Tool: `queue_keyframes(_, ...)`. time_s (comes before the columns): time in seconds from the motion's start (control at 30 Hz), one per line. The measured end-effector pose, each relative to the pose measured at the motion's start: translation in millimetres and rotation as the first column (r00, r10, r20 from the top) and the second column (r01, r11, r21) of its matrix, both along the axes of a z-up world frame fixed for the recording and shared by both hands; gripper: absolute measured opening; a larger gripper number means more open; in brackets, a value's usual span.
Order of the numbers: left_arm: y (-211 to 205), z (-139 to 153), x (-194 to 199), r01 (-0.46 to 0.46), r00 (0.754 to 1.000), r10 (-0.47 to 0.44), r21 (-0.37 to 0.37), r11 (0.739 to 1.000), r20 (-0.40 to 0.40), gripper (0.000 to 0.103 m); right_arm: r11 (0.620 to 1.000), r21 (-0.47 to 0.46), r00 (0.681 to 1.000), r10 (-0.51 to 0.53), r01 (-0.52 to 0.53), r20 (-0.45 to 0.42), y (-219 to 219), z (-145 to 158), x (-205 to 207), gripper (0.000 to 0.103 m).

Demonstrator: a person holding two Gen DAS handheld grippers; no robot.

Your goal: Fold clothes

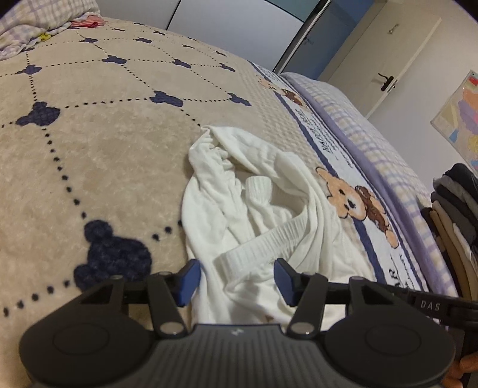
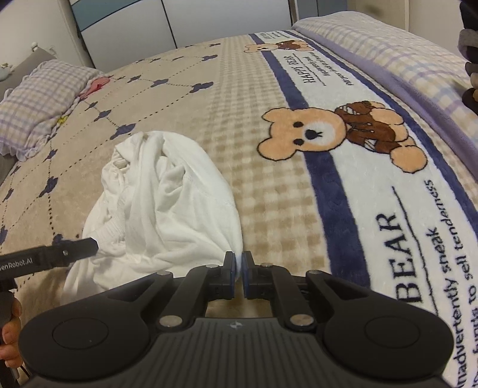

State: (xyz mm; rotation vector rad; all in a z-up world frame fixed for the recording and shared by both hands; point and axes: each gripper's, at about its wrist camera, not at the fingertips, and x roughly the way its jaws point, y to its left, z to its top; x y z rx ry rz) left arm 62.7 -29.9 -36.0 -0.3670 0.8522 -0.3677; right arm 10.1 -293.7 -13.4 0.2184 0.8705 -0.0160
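Note:
A crumpled white garment (image 1: 257, 209) with a ribbed hem lies on the bear-print blanket (image 1: 89, 143). My left gripper (image 1: 237, 276) is open, its blue pads either side of the ribbed hem at the garment's near edge. In the right wrist view the same white garment (image 2: 167, 203) lies bunched to the left. My right gripper (image 2: 238, 270) is shut on a pinch of its near right corner. The left gripper's black body (image 2: 59, 253) reaches the garment's left side there.
A checked pillow (image 2: 38, 98) lies at the bed's head, with a pink item (image 2: 95, 85) beside it. A stack of folded dark and tan clothes (image 1: 454, 221) stands at the right past the bed edge. Wardrobe doors (image 2: 209, 18) rise behind the bed.

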Motion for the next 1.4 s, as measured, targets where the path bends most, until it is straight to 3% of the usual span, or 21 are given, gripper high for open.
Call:
queue_keyframes(0.27,-6,1,6,-0.043,0.999,0.043,0.001,0.999,0.025,0.035,0.999,0.017,0.999,-0.034,0.034,0.000,-12,1,-1,0.014)
queue_keyframes(0.47,-6,10,4,-0.040,0.997,0.038,0.018,0.999,0.071,0.035,0.999,0.026,0.999,-0.039,0.039,0.002,-12,2,1,0.014)
queue_keyframes(0.73,2,12,7,-0.008,1.000,0.009,-0.051,0.999,0.023,0.035,0.999,0.027,1.000,-0.026,0.025,0.005,-6,4,3,0.018)
queue_keyframes(0.97,5,-4,12,-0.020,0.996,0.012,-0.089,0.996,-0.092,0.042,1.000,0.027,1.000,-0.015,0.015,0.003,0,4,6,0.020)
queue_keyframes(1.13,4,-9,14,-0.029,0.996,0.018,-0.125,0.992,-0.087,0.040,1.000,0.028,1.000,-0.008,0.008,0.006,5,5,8,0.021)
queue_keyframes(1.17,3,-9,14,-0.030,0.996,0.021,-0.116,0.993,-0.083,0.030,1.000,0.029,1.000,-0.007,0.007,0.007,6,5,8,0.021)
queue_keyframes(1.2,2,-9,13,-0.035,0.997,0.026,-0.107,0.994,-0.077,0.013,1.000,0.029,1.000,-0.006,0.005,0.007,7,6,9,0.021)
queue_keyframes(1.23,2,-9,12,-0.038,0.997,0.031,-0.102,0.994,-0.070,0.007,1.000,0.029,1.000,-0.004,0.004,0.008,9,6,9,0.021)
queue_keyframes(1.4,7,7,3,-0.062,0.998,0.062,-0.103,0.993,0.002,0.006,0.999,0.036,1.000,0.000,-0.001,0.018,14,9,13,0.021)
